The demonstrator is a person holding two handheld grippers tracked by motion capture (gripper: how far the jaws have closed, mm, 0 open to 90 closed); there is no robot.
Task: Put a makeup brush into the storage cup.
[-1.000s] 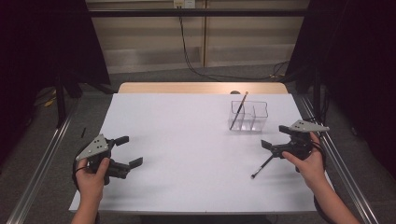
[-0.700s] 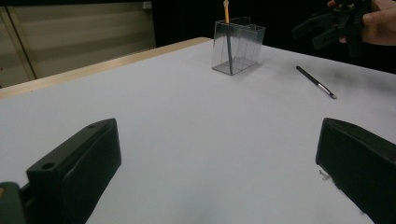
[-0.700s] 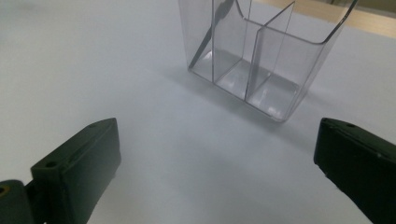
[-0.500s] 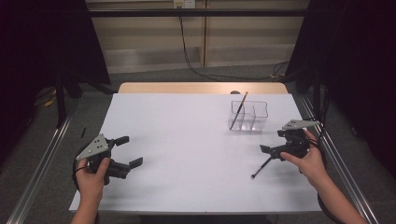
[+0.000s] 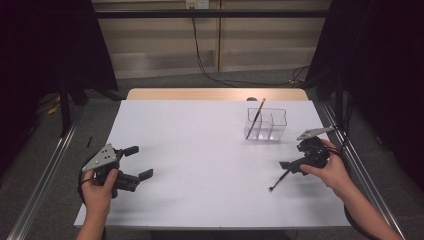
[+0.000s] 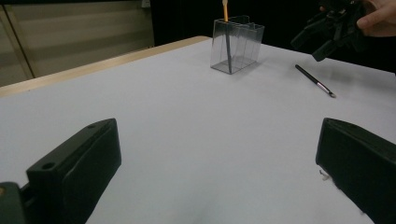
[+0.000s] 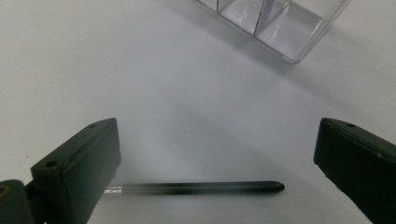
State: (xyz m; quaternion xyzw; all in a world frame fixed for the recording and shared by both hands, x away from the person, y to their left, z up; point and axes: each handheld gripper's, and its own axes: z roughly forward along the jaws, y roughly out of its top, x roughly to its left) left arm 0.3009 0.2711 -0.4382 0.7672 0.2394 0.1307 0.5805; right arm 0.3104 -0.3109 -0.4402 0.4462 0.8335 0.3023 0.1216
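Note:
A thin black brush point(image 5: 281, 178) lies flat on the white table point(image 5: 200, 150) at the right. My right gripper point(image 5: 293, 159) hovers open just above the brush's handle end. In the right gripper view the brush point(image 7: 201, 188) lies crosswise between the wide-apart jaws of the right gripper point(image 7: 217, 140). A clear divided container point(image 5: 266, 125) stands behind it, and a second brush point(image 5: 256, 117) leans in its left compartment. My left gripper point(image 5: 140, 162) rests open at the front left, empty. The left gripper view looks between that gripper's own jaws point(image 6: 217, 144) at the container point(image 6: 236, 44), the lying brush point(image 6: 315, 81) and the right gripper point(image 6: 334, 30) beyond.
The table's wooden far edge point(image 5: 215, 94) runs behind the white surface. Metal rails point(image 5: 45, 170) run along both sides. Cables point(image 5: 210, 75) lie on the floor beyond. A corner of the clear container point(image 7: 275, 23) shows at the top of the right gripper view.
My right gripper has shifted slightly left and tipped down over the lying brush. The left gripper has not moved.

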